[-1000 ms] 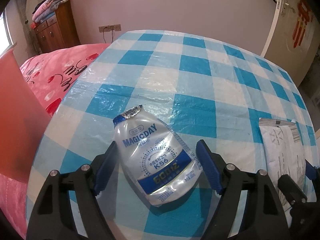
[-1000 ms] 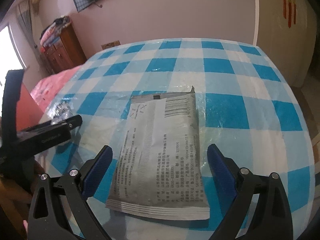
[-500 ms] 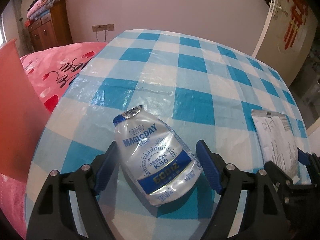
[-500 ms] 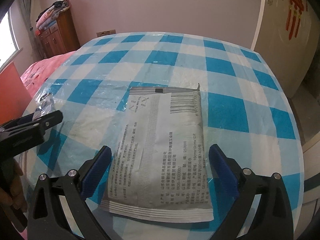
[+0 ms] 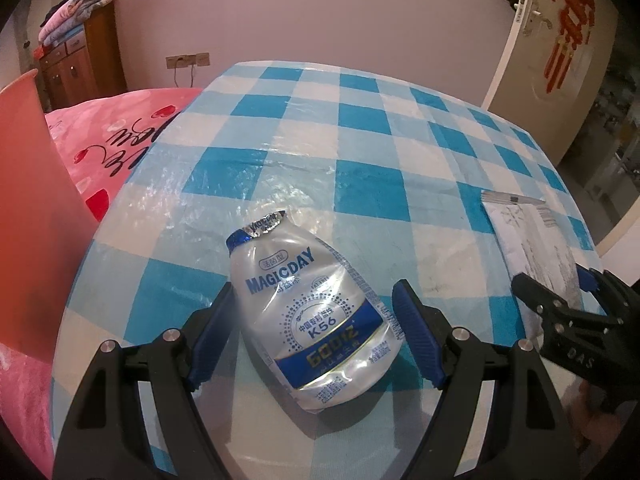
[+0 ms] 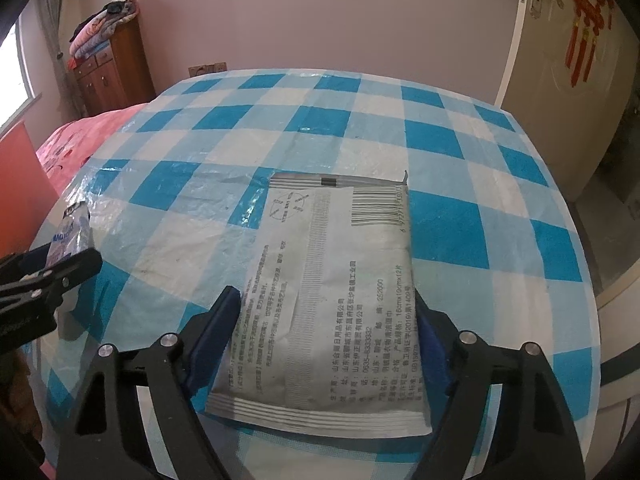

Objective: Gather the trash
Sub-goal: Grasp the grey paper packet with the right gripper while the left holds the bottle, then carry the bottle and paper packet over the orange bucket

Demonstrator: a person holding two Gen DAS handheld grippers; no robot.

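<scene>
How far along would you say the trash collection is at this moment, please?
Nothing looks collected yet. The MAGICDAY pouch lies on the checked table between the open fingers of the left gripper, with a gap on its right side. The right gripper has its fingers against both edges of the grey sachet, which lies on the table. Left: close on both, lift and bin them.

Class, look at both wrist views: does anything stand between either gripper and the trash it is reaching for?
Nothing visible does. The MAGICDAY pouch lies between the left gripper's open fingers, and the grey sachet sits squeezed between the right gripper's fingers.
</scene>
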